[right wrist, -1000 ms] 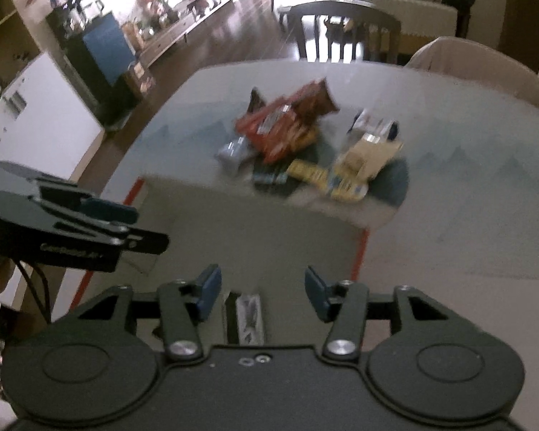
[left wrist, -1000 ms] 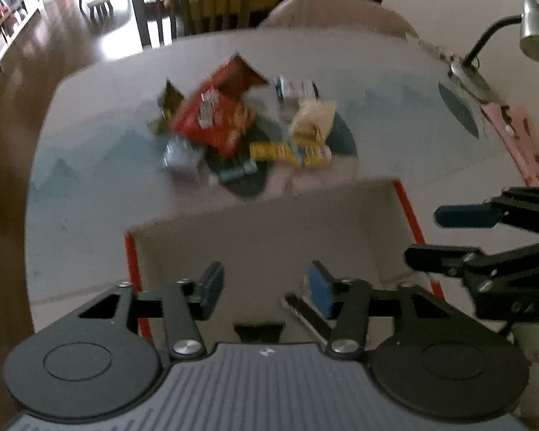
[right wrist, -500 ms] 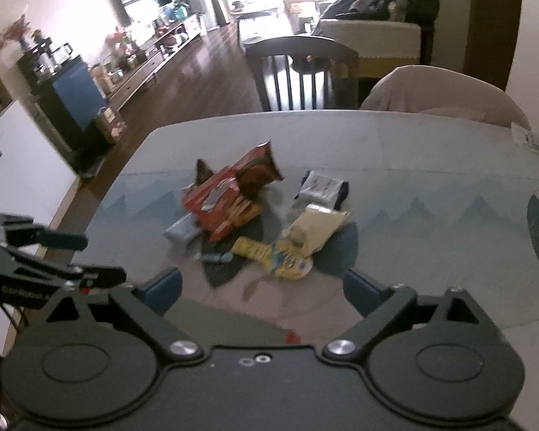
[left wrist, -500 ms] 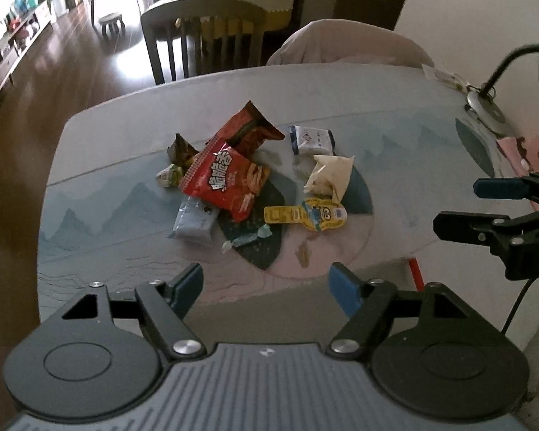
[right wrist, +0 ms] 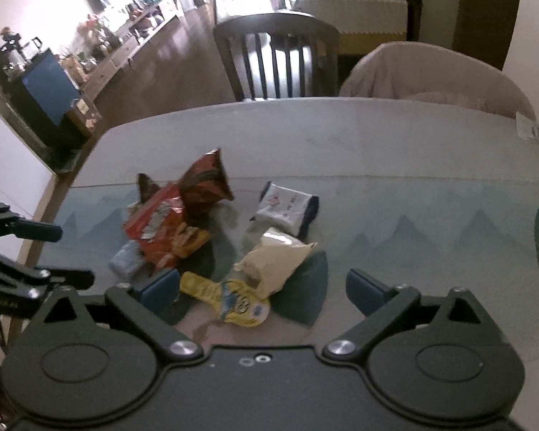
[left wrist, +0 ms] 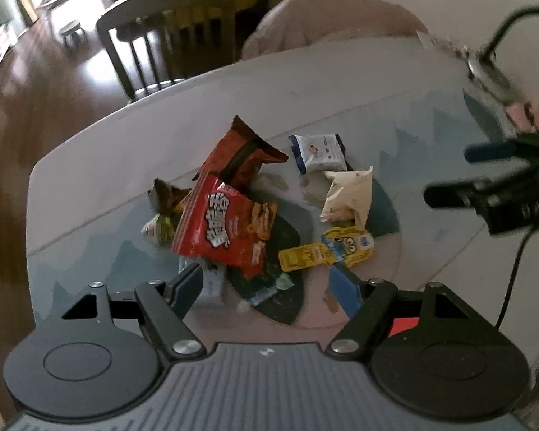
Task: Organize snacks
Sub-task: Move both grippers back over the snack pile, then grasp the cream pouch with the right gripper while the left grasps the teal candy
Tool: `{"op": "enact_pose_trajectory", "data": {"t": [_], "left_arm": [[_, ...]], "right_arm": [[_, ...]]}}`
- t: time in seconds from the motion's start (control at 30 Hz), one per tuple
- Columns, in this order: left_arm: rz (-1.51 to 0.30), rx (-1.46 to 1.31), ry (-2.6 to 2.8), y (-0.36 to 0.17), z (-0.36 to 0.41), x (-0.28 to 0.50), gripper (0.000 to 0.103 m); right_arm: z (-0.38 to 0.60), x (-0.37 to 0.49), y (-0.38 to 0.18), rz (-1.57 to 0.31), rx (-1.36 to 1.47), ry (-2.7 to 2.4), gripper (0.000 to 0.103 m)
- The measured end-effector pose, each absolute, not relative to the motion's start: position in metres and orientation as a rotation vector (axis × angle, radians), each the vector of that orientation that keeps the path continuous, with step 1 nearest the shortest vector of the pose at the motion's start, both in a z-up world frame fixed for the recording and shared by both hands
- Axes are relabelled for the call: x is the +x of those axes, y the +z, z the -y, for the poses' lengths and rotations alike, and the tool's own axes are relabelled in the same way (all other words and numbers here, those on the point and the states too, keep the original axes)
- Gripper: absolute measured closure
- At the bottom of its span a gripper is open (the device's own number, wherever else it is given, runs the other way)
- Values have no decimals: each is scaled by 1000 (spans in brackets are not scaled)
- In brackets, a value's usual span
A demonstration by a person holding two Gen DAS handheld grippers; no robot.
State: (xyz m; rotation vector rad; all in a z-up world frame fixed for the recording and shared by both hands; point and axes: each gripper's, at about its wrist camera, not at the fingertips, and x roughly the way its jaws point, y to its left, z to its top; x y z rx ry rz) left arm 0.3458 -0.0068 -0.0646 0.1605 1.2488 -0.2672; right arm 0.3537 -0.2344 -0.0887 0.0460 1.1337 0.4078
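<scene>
The left gripper (left wrist: pixel 266 283) hangs above the near edge of the snack pile, jaws apart and empty; a small clear wrapper (left wrist: pixel 266 292) lies between them on the table (left wrist: pixel 341 82). The right gripper (right wrist: pixel 262 289) also stands wide and empty, a yellow packet (right wrist: pixel 226 300) between its fingers, long axis running left to right. Beyond lie a red bag (left wrist: pixel 222 226) and a cream pouch (left wrist: pixel 350 194), both pointing away, then a white packet (left wrist: pixel 318 151).
</scene>
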Motion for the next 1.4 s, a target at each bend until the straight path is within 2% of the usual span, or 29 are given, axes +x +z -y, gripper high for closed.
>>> {"op": "enact_pose_trajectory", "data": {"t": [0.33, 0.5, 0.6, 0.67, 0.73, 0.9, 0.97, 1.2, 1.27, 1.37, 1.4], "left_arm": [[-1357, 457, -493, -130, 27, 365, 27], [-1425, 519, -554, -159, 27, 373, 28], [-1459, 557, -607, -173, 26, 373, 33], [-1482, 570, -632, -183, 27, 374, 44], [-1492, 592, -649, -192, 30, 373, 50], [-1495, 643, -719, -205, 40, 369, 58], [-1503, 652, -724, -210, 41, 371, 66], [-1505, 653, -740, -216, 45, 374, 71], [-1495, 656, -740, -215, 46, 377, 81], [-1490, 655, -742, -214, 50, 376, 91], [-1494, 645, -743, -213, 52, 374, 91]], "right_arm": [[216, 390, -148, -1241, 88, 349, 5], [214, 402, -176, -1308, 126, 313, 7], [216, 411, -188, -1335, 191, 267, 8], [214, 415, -195, -1343, 212, 245, 8], [212, 417, -199, -1346, 223, 233, 9], [210, 419, -207, -1353, 224, 215, 10], [211, 420, -210, -1357, 230, 206, 10], [207, 422, -213, -1364, 235, 197, 15], [206, 423, -213, -1366, 231, 190, 17], [205, 425, -215, -1366, 232, 177, 20], [204, 425, -215, -1360, 227, 176, 21]]}}
